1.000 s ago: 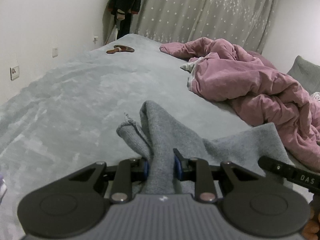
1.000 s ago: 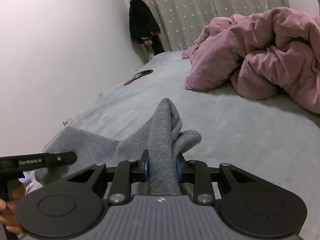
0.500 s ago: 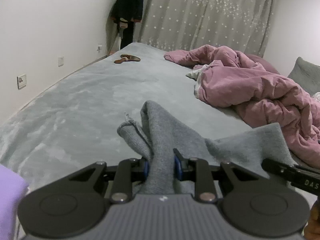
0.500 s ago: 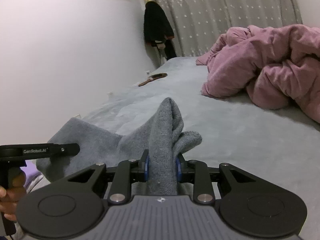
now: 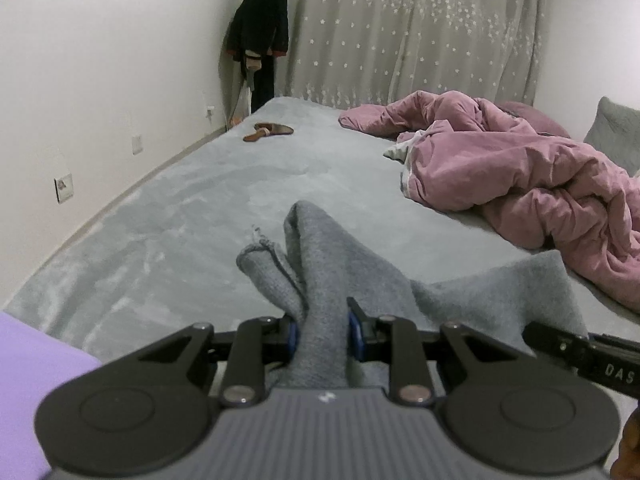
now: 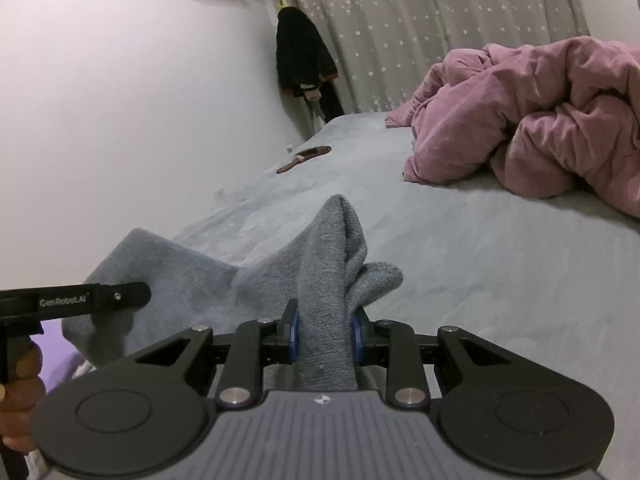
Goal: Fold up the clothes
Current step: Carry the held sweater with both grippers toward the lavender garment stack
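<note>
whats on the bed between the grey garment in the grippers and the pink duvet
Nothing: in the right wrist view the stretch of grey bed cover between the grey garment and the pink duvet lies bare. The left wrist view shows the same.

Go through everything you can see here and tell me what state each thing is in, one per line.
Left gripper: shut on the grey garment.
Right gripper: shut on the grey garment.
Grey garment: bunched, held up between both grippers.
Pink duvet: crumpled on the bed.
Bed: grey cover, mostly bare.
Curtain: drawn.
Dark jacket: hanging in the corner.
</note>
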Demonstrator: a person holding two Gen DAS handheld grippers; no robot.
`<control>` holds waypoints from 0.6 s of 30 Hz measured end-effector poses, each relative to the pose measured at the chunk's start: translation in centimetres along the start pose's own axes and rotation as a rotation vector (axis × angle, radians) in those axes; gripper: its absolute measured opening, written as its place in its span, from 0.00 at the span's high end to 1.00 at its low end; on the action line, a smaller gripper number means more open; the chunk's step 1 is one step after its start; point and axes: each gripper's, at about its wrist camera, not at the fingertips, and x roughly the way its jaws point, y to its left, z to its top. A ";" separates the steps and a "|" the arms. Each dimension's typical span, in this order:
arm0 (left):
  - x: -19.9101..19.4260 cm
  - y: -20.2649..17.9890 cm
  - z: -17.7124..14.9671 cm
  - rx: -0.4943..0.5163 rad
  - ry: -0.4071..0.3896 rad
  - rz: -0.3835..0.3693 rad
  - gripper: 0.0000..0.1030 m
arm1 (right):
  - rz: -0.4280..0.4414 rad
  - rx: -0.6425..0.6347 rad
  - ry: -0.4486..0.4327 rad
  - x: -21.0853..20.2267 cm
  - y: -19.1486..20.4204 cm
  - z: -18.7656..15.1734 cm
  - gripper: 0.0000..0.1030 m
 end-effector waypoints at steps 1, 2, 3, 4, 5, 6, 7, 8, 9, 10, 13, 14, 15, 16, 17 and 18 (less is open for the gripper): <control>-0.3 0.2 0.1 0.002 -0.004 0.005 0.79 | 0.002 0.004 -0.001 0.0 0.3 -0.1 0.76; -0.6 0.4 0.2 0.003 -0.009 0.011 0.79 | 0.004 0.006 -0.002 -0.1 0.6 -0.1 0.76; -0.9 0.6 0.4 0.003 -0.013 0.018 0.79 | 0.007 0.007 -0.004 -0.1 0.9 -0.2 0.76; -1.3 0.8 0.5 0.003 -0.019 0.024 0.79 | 0.010 0.009 -0.004 -0.1 1.2 -0.3 0.76; -1.6 1.1 0.5 0.003 -0.025 0.030 0.79 | 0.013 0.012 -0.004 0.1 1.5 -0.4 0.76; -2.0 1.4 0.6 0.002 -0.031 0.035 0.79 | 0.017 0.015 -0.004 0.2 1.8 -0.4 0.76; -2.3 1.7 0.7 0.001 -0.036 0.040 0.79 | 0.021 0.019 -0.004 0.3 2.2 -0.5 0.76; -2.6 2.1 0.7 -0.002 -0.040 0.045 0.79 | 0.025 0.023 -0.005 0.5 2.5 -0.5 0.76; -2.9 2.5 0.7 -0.006 -0.042 0.049 0.79 | 0.031 0.027 -0.005 0.7 2.9 -0.5 0.76; -3.1 2.9 0.8 -0.013 -0.044 0.053 0.79 | 0.038 0.031 -0.005 0.9 3.2 -0.5 0.76; -4.1 4.6 1.1 -0.042 -0.052 0.065 0.79 | 0.060 0.044 -0.004 1.4 4.2 -0.5 0.76; -4.6 5.2 1.2 -0.054 -0.058 0.070 0.79 | 0.070 0.047 -0.005 1.6 4.6 -0.5 0.76; -5.0 5.8 1.3 -0.066 -0.064 0.075 0.79 | 0.079 0.050 -0.006 1.8 5.0 -0.5 0.76; -5.4 6.4 1.3 -0.073 -0.070 0.082 0.79 | 0.089 0.055 -0.007 2.0 5.4 -0.5 0.76; -5.9 7.0 1.3 -0.078 -0.077 0.089 0.79 | 0.101 0.060 -0.006 2.2 5.9 -0.5 0.76; -6.3 7.6 1.3 -0.084 -0.083 0.097 0.79 | 0.114 0.064 -0.005 2.4 6.3 -0.5 0.76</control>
